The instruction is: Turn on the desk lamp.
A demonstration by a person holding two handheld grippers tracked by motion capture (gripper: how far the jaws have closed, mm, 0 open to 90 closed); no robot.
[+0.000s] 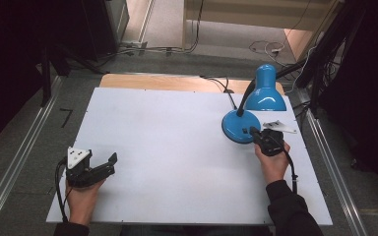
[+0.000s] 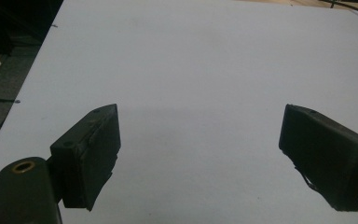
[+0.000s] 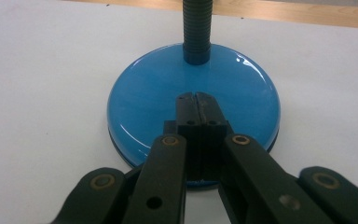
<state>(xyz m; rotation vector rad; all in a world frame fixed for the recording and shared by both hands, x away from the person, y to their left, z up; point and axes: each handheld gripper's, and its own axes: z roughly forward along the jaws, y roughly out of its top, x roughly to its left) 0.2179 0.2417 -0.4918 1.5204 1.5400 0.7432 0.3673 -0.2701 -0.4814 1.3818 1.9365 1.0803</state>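
Blue lamp [image 1: 248,115] stood near the counter's [image 1: 167,142] far right corner. Right tool [image 3: 196,100], jaws closed w/ nothing between, pressed on its base, probably the switch; off-centre push could skid it. Left tool [image 2: 200,154] wide open, empty.

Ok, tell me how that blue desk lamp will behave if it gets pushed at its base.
The blue desk lamp stands on a wide round base, so it will probably slide on the smooth white table rather than tip. Its glossy base looks slippery under the shut right tongs. The ribbed neck looks flexible, so the shade may wobble.
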